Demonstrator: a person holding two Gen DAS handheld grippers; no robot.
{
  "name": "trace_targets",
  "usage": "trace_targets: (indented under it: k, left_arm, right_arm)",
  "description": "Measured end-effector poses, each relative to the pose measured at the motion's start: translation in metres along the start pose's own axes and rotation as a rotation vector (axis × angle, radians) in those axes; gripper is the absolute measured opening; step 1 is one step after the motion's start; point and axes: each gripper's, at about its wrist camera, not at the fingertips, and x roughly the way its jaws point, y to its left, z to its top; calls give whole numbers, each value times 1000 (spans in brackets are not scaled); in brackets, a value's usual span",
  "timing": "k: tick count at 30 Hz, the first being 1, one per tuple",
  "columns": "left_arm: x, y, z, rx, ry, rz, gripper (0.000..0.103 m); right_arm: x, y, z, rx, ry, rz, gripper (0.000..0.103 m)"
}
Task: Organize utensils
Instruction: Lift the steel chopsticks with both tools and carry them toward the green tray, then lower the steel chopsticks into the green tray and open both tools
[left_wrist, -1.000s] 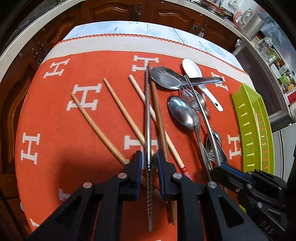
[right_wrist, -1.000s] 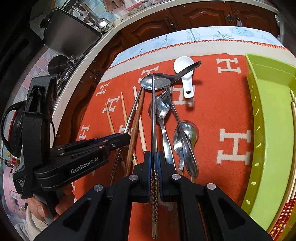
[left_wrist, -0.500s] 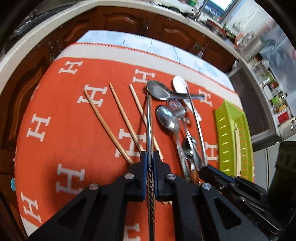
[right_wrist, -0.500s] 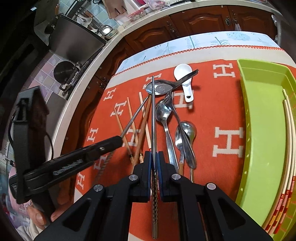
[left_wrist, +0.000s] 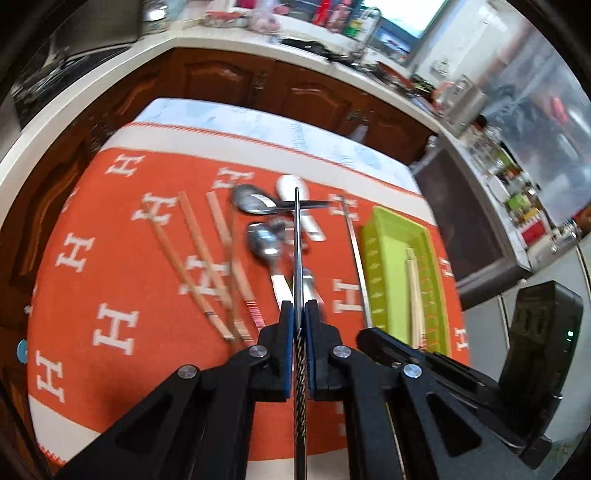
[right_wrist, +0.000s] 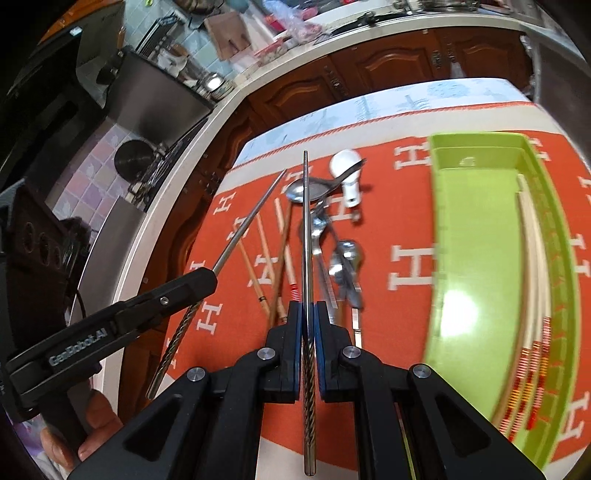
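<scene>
Left wrist view: left gripper (left_wrist: 299, 325) clamped on a metal chopstick (left_wrist: 297, 258) running toward 12 o'clock; wooden chopsticks (left_wrist: 199, 254) at 10 and spoons (left_wrist: 264, 240) at 11 lie unsorted on the orange cloth (left_wrist: 110, 277), green tray (left_wrist: 391, 266) at 2 with few pieces in. Right wrist view: right gripper (right_wrist: 307, 321) pinching a second metal chopstick (right_wrist: 306, 229) along 12, tray at 2 holding light chopsticks (right_wrist: 532, 266). Early stage, most left.
</scene>
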Motion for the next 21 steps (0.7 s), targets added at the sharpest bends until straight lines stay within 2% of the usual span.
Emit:
trace_targets:
  k: [6,11,16,18,21]
  left_arm:
    - [21,-63,-3,102,47,-62,3]
    - [56,-106,-7,158,105,-77,3]
    - [90,-122,-22,198,197,-57,5]
    - [95,-124,-29,219,224,-41,19]
    - [90,-125,-34,246,219,-26,33]
  right_arm:
    - [-36,-42,-7,78,-40,-63,6]
    - [-53,-87,-15,152,-36,-151,6]
    - [-56,-121,-20,204,-13,-197,9]
    - [-53,-129,-22,209,-12,-209,14]
    - [-51,-134,-22,200,-18,-232,22]
